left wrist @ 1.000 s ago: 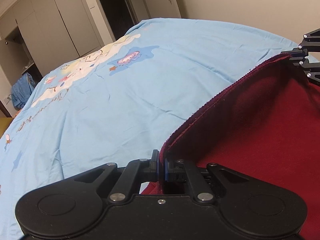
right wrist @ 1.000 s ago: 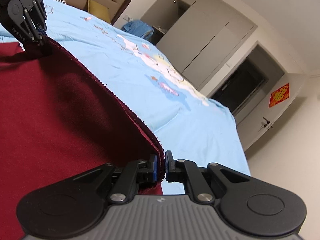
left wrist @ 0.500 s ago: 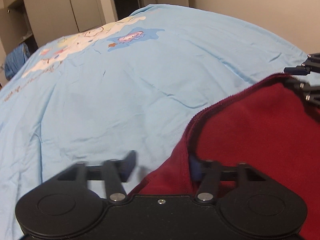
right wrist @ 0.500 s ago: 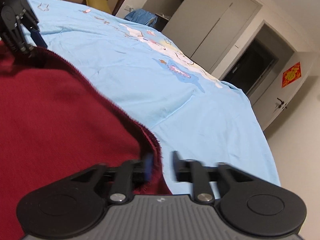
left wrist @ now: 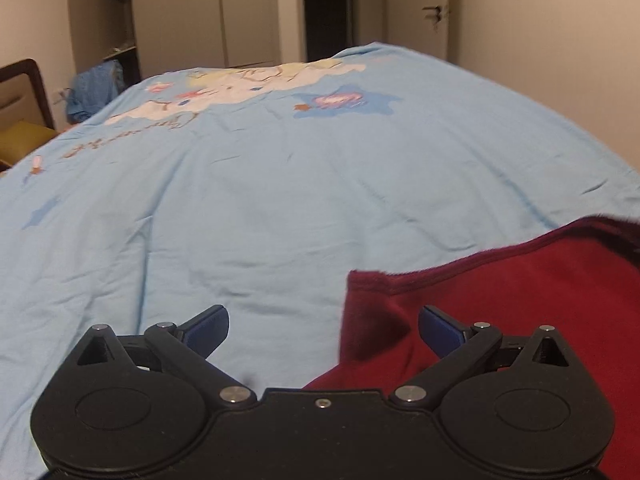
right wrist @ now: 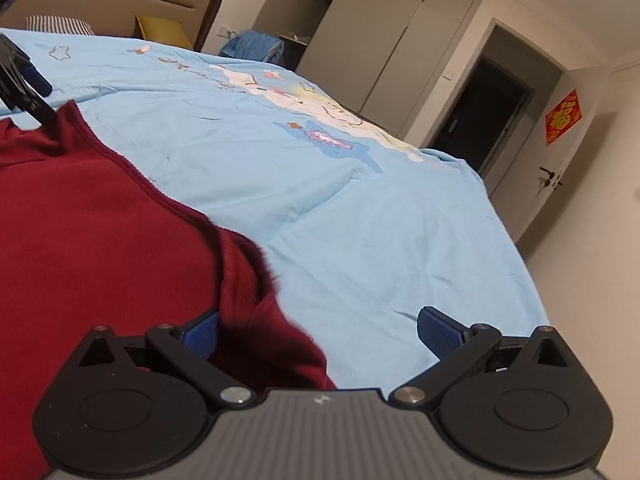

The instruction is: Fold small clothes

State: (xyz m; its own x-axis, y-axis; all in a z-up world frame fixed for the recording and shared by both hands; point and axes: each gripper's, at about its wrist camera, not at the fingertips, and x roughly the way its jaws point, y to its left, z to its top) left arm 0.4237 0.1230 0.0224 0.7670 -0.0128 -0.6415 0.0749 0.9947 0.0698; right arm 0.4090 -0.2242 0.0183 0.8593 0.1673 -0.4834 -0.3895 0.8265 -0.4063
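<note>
A dark red garment (left wrist: 520, 304) lies on the light blue bedsheet (left wrist: 280, 200), at the lower right of the left wrist view. My left gripper (left wrist: 323, 330) is open, with the garment's left corner loose between its blue pads. In the right wrist view the red garment (right wrist: 92, 232) fills the lower left over the bedsheet (right wrist: 360, 220). My right gripper (right wrist: 318, 334) is open, and the garment's right corner droops between its pads. The left gripper (right wrist: 24, 88) shows at that view's far left edge, by the garment's other corner.
The bed carries a cartoon print (left wrist: 248, 92) toward its far side. A headboard (right wrist: 120, 8), a yellow cushion (right wrist: 160, 32) and a striped pillow (right wrist: 60, 24) lie at the bed's head. Wardrobes (right wrist: 380, 48), a dark doorway (right wrist: 488, 108) and a blue cloth pile (right wrist: 256, 48) stand beyond.
Both grippers were shut on the garment's top corners and holding it up. Both opened and let go, and the garment dropped onto the bed.
</note>
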